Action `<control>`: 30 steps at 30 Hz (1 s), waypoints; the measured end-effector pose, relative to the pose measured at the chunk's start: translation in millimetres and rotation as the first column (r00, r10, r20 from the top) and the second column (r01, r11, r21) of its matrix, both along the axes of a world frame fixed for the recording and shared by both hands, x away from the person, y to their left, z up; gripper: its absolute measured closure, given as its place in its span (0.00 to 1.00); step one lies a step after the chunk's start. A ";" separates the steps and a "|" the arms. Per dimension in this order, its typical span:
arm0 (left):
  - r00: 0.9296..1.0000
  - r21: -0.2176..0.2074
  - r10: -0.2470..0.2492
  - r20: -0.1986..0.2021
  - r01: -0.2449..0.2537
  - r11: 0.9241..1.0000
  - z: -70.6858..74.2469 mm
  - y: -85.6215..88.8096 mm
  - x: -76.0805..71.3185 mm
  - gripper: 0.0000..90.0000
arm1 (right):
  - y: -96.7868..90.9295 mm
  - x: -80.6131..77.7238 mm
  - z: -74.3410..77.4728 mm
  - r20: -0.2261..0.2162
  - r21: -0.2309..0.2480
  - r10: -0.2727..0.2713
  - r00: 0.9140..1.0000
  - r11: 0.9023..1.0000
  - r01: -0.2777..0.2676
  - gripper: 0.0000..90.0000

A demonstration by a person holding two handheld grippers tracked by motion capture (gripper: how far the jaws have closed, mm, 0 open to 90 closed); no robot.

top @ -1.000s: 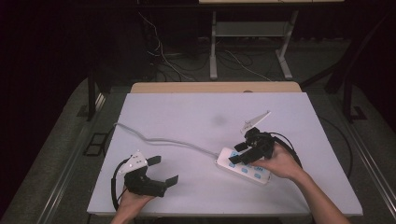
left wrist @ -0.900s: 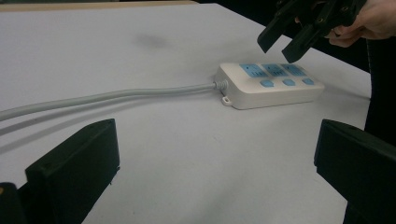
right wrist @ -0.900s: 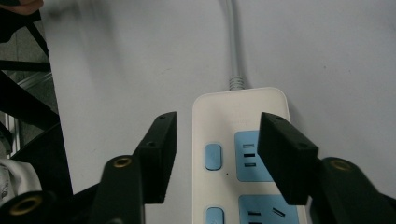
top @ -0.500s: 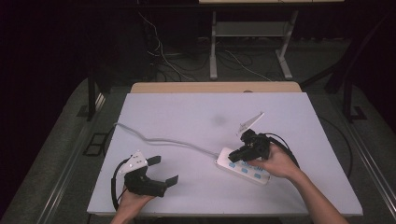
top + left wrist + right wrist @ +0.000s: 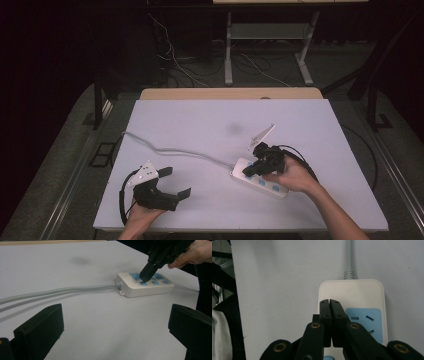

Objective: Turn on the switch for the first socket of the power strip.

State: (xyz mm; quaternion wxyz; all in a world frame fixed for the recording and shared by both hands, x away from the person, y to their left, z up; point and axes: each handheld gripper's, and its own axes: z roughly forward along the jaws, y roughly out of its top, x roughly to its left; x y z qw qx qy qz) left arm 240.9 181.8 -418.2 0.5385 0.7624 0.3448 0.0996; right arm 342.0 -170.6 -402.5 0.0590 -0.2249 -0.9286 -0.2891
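Note:
A white power strip (image 5: 260, 179) with blue sockets lies on the white table (image 5: 210, 120) at the right front. Its grey cable (image 5: 170, 149) runs off to the left. My right gripper (image 5: 247, 172) points down at the strip's cable end. Its jaws have just been closing and are shut with nothing between them. In the left gripper view the right gripper (image 5: 146, 277) has its tip on a small blue button of the strip (image 5: 135, 288). The right gripper view has the shut gripper (image 5: 329, 302) over the strip (image 5: 352, 292). My left gripper (image 5: 176, 182) rests open at the front left, jaws wide apart.
A faint dark smudge (image 5: 232, 128) marks the table's middle. A wooden board (image 5: 230, 93) borders the far edge. Behind it on the floor are a metal stand (image 5: 265, 35) and loose cables (image 5: 170, 55). The right gripper's black cable (image 5: 302, 157) loops beside the hand.
The right gripper's jaws went from apart to shut, and it tipped down and left onto the strip's cable end. The left gripper stayed where it was.

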 end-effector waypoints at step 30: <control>1.000 -0.002 -0.008 -0.001 0.008 1.000 0.0 -1.1 -0.7 0.00 | -7.8 0.0 -9.5 0.002 0.051 0.000 1.000 0.999 0.000 1.00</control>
